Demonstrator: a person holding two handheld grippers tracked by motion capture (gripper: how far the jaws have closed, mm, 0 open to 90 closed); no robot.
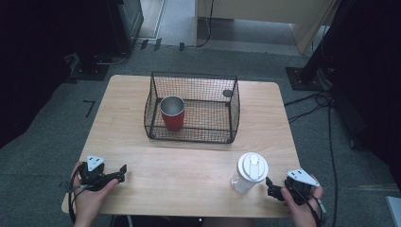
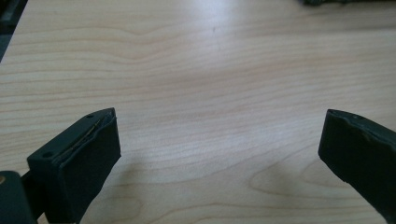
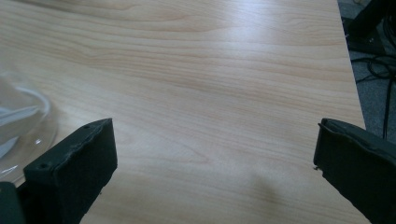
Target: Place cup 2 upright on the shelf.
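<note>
A black wire basket (image 1: 198, 135) stands at the middle of the wooden table (image 1: 179, 165), and a red cup (image 1: 172, 116) with a metal rim stands upright in its left half. A clear bottle (image 1: 249, 171) with a white lid stands near the front right; its clear wall (image 3: 23, 121) is at the left edge of the right gripper view. My left gripper (image 1: 121, 173) (image 2: 219, 123) rests at the front left, open over bare wood. My right gripper (image 1: 270, 188) (image 3: 215, 133) sits just right of the bottle, open and holding nothing.
A small dark round thing (image 1: 227, 93) shows at the basket's back right corner. Cables (image 1: 317, 101) lie on the grey floor to the right of the table, and dark equipment stands at both sides. The table's right edge (image 3: 351, 88) is close to my right gripper.
</note>
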